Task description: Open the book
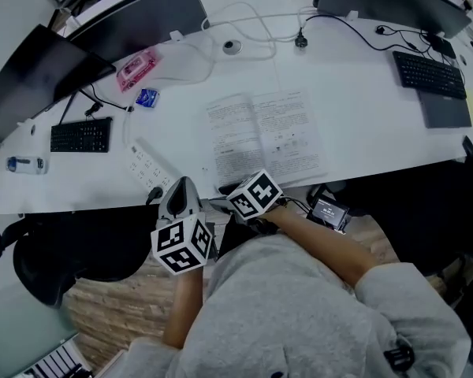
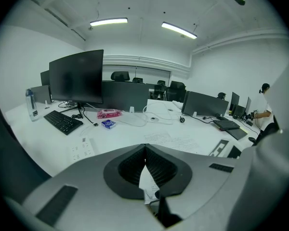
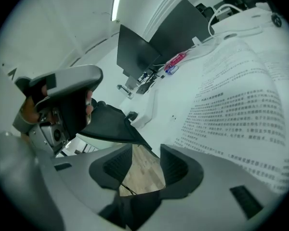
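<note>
Right tool (image 3: 145, 150), angled down at the open book's (image 1: 264, 136) edge, gapes empty; left tool (image 2: 145, 147) clenched.

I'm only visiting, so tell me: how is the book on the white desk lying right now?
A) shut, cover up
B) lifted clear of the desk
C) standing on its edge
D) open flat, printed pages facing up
D: the book lies spread flat on the desk, with two pages of print facing up.
</note>
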Demonstrator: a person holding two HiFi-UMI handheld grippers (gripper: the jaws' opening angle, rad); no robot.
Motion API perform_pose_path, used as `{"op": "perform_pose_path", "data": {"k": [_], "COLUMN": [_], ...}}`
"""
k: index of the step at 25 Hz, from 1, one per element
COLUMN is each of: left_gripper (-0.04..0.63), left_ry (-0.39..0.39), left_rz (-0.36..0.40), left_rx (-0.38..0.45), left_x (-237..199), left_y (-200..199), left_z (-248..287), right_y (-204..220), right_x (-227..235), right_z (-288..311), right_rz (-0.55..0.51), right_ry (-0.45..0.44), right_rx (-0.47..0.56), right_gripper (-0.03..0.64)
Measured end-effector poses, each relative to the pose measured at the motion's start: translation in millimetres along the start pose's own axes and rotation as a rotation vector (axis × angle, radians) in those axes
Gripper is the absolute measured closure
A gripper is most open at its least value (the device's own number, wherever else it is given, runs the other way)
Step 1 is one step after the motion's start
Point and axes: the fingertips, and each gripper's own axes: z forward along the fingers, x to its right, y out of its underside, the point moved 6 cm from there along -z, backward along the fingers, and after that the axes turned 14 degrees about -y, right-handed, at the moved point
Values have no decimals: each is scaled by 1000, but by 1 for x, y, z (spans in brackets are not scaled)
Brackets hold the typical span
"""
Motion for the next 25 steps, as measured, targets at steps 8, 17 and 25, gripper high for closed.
{"op": "perform_pose_path", "data": {"k": [8,17,25], "left_gripper": [588,588,588], "left_ry": [50,154,264], "left_rz": [51,123,123], "left_rx": [23,79,147], "left_x": [23,68,101], "left_y": [-5,-19,-39], "left_z": [7,4,-20], "right_y": [-5,-26,-5], "right_x": [-27,-44,-78], "right_z": [-65,-204,-318], "right_rz": [-221,-279,-305], "right_ry": [62,270,540], "right_rx": [22,325,581], "right_gripper": [433,546,566]}}
